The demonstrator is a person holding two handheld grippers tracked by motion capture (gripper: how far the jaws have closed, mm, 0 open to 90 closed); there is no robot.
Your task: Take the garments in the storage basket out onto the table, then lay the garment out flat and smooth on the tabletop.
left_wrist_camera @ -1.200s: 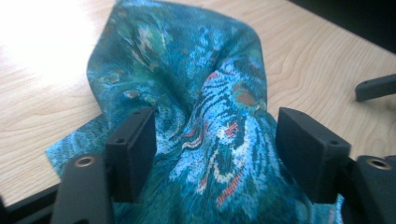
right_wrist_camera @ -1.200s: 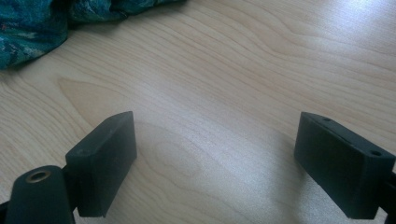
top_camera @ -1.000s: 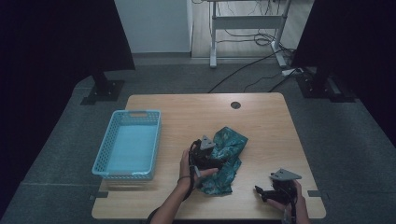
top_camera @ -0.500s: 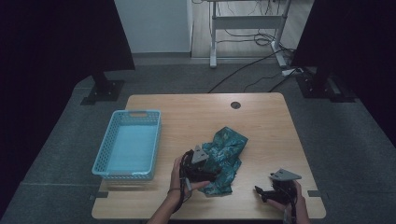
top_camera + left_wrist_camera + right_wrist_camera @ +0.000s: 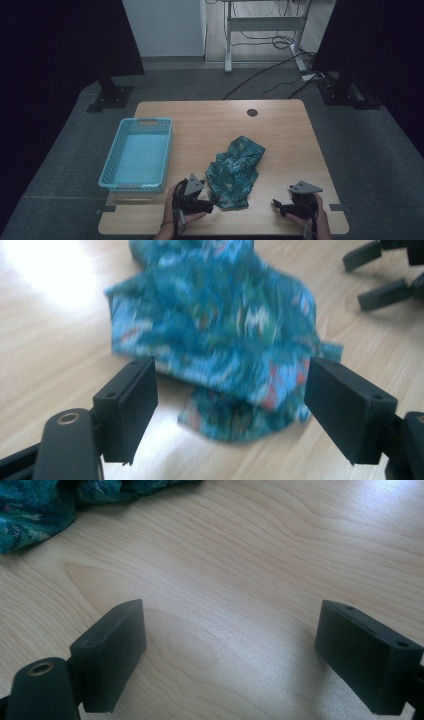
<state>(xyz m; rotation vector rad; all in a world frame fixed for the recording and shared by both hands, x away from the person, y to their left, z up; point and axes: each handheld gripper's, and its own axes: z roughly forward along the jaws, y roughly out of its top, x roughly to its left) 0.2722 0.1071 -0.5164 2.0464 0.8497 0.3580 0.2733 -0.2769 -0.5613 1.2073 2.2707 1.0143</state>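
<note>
In the high view the person's left hand (image 5: 172,212) came in from the bottom edge and lay low over the near part of the wooden table (image 5: 210,125), wrapped around the left gripper (image 5: 209,205), which pointed to the right toward the crumpled teal patterned cloth (image 5: 234,172). The grey three-cornered plate on that gripper faced up and tilted slightly. Its tips sat just beside the cloth's near left corner; whether they touched the fabric could not be told from above. In the left gripper view the two black jaws stood wide apart with nothing between them, hovering over the bare wood, and the cloth (image 5: 225,335) lay just ahead of them, its lowest fold reaching into the space in front of the gap. The right gripper (image 5: 377,272) showed in the far upper right corner of that view, its jaws also parted. In the high view the right hand (image 5: 312,217) rested near the table's near right corner, holding the right gripper (image 5: 276,206) aimed left toward the cloth but well apart from it. In the right gripper view the jaws were spread wide over plain wood, gripping nothing, with the cloth (image 5: 35,505) at the upper left. A light blue plastic basket (image 5: 112,172) stood on the table's left side, apart from the cloth.
</note>
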